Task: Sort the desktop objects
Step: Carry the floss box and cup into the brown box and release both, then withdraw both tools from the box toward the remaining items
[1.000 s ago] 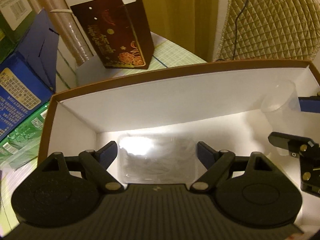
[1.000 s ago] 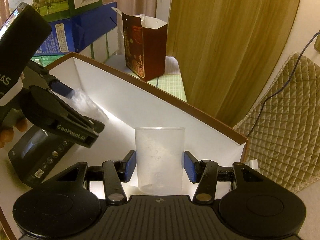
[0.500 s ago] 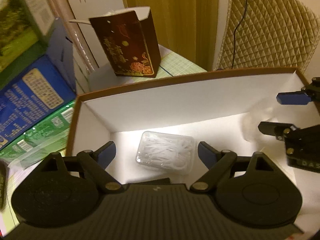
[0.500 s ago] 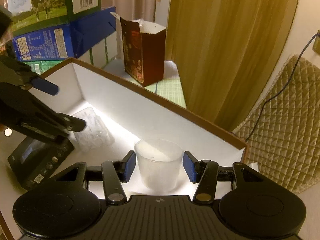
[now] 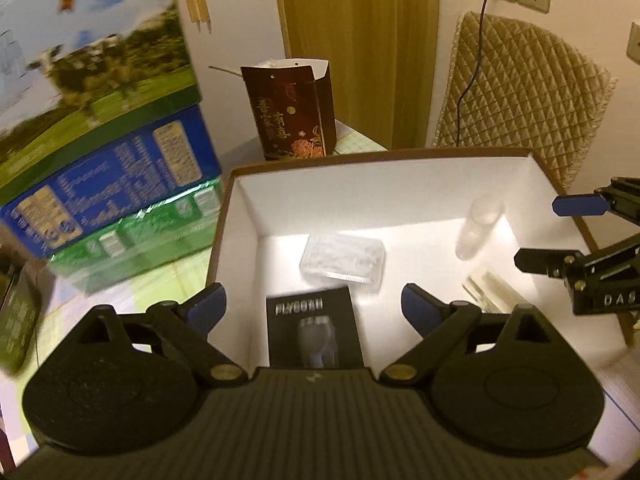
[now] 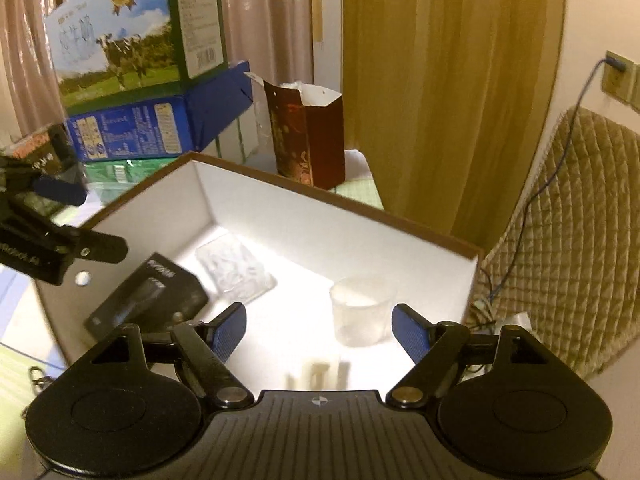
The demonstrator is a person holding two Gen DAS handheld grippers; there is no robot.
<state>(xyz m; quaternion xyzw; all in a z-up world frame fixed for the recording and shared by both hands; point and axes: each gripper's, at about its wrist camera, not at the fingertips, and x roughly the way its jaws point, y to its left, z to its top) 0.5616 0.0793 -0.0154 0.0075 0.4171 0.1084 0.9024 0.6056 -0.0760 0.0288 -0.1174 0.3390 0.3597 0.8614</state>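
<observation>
Looks like a home: long mustard-yellow curtain [image 6: 448, 100], quilted tan chair cover [image 5: 520, 96], stacked printed milk cartons [image 5: 100, 128].

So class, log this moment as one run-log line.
left gripper: opening, empty | right gripper: opening, empty | clear cup: upright in box

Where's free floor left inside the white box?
Free: the floor between the clear case and the plastic cup, along the back wall of the box. Crowded: the left side, where the black box sits beside the case.
</observation>
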